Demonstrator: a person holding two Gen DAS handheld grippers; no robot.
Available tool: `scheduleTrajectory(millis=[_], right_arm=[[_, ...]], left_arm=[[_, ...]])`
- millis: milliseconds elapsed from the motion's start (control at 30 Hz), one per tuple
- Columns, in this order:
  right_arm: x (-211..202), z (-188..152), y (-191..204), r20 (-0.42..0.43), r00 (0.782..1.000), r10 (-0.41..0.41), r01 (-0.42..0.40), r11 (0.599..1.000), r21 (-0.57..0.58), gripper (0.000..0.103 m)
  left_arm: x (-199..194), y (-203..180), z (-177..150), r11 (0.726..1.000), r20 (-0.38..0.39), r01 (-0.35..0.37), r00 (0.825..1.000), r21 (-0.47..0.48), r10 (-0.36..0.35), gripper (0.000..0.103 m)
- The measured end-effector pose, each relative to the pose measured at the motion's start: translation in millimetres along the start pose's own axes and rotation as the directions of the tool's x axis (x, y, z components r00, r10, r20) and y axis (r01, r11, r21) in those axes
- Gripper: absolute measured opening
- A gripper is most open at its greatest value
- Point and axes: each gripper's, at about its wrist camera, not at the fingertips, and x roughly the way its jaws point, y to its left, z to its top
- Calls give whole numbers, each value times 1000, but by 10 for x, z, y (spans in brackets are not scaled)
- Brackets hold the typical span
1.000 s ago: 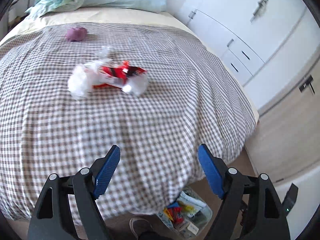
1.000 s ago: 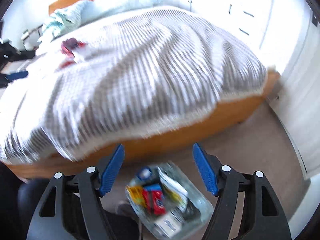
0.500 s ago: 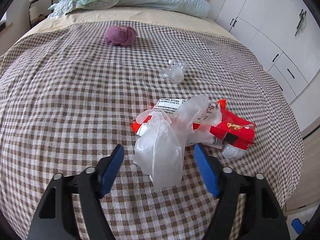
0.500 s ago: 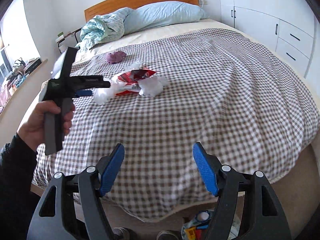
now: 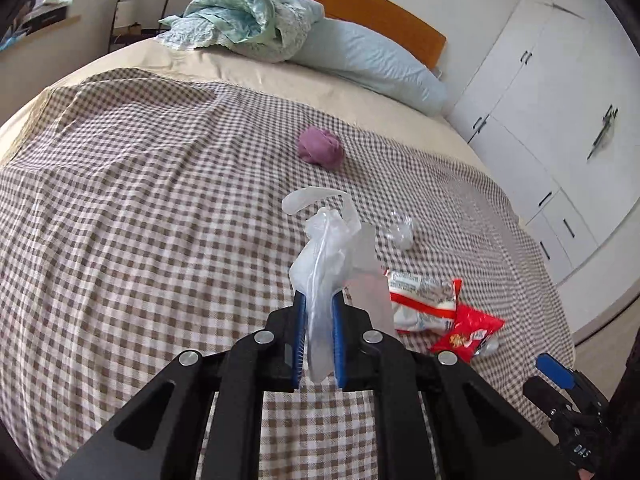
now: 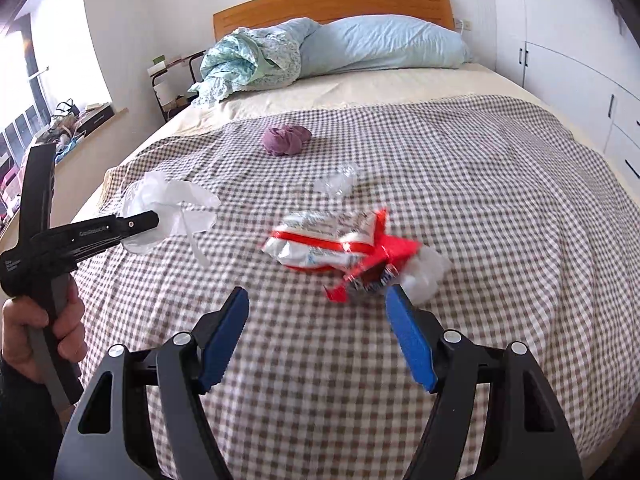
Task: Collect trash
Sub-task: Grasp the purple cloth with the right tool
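A thin clear plastic bag (image 5: 334, 248) sticks up between the blue pads of my left gripper (image 5: 319, 300). Its jaws are closing and the pads press on the bag. In the right wrist view that bag (image 6: 176, 198) hangs from the left gripper (image 6: 155, 221) above the bed's left side, with a hand (image 6: 44, 332) on the handle. A red and white snack wrapper (image 6: 328, 246) lies on the checked blanket (image 6: 500, 200), with a white plastic wad (image 6: 428, 272) against it. My right gripper (image 6: 316, 304) hovers open just in front of the wrapper with nothing between its fingers. A crumpled clear plastic piece (image 6: 336, 180) lies farther back.
A purple balled cloth (image 6: 286, 140) sits mid-bed. A blue pillow (image 6: 384, 46) and a bunched green quilt (image 6: 248, 60) lie by the wooden headboard. White wardrobes (image 5: 560, 100) line the right side, and a cluttered windowsill (image 6: 68, 124) runs along the left.
My left gripper moved in over the plastic bag, closed on it and pulled it away from the wrappers. My right gripper swung up from the bin on the floor towards the wrappers, still open.
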Motion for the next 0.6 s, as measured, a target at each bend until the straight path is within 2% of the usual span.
scheduleTrajectory(millis=[200,333,367,433,600], right_arm=[[523,599,491,-5,1000,-19,18,990,-138,68],[1038,914,684,-109,994,13,-29,989,-146,68],[1155,992,730,-122,993,0,-19,987,-157,68],[1374,1171,821,-129,991,-37,12,982,-189,68],[1911,1604,982,-145,987,-63,28,973,-228,68]], left_arm=[[7,561,139,981,5,33,999,-190,-32,9],[111,714,235,969,7,41,999,-242,-41,9],[123,758,267,961,12,67,998,-270,-66,9],[136,829,334,944,24,125,992,-306,-123,9],[195,970,438,930,25,146,989,-337,-146,9]])
